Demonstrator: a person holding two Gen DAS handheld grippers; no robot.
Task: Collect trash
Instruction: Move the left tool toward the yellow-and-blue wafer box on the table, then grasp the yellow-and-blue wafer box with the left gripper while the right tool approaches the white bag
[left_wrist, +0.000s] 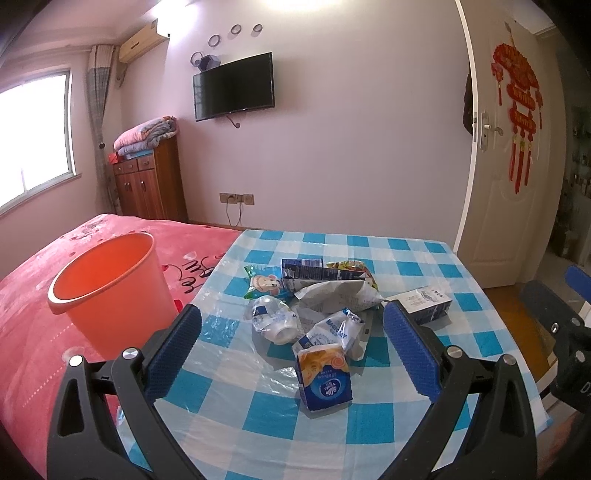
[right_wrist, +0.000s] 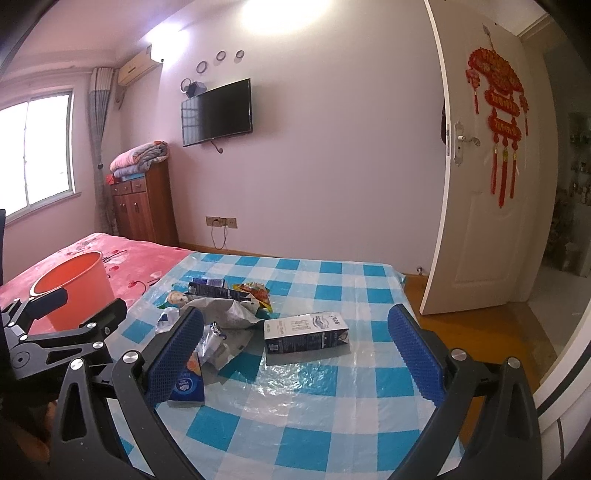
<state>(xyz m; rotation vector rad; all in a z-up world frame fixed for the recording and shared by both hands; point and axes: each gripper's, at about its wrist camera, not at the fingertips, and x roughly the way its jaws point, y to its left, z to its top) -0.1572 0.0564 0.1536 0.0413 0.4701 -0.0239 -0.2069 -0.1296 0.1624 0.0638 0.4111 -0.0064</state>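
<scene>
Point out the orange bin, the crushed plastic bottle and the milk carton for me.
orange bin (left_wrist: 122, 306), left wrist view, outer wall.
crushed plastic bottle (left_wrist: 273, 319), left wrist view, crumpled body.
milk carton (right_wrist: 306, 332), right wrist view, its front face.

- Pale lilac wall with a dark mounted television.
- Bright window on the left, curtain beside it.
- Wooden cabinet topped with folded blankets.
- White door open, bearing red ornaments.

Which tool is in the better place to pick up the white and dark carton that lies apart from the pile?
Probably the right tool. It is open, and the carton lies straight ahead between its fingers. For the left tool the carton sits off beyond its right finger.
</scene>
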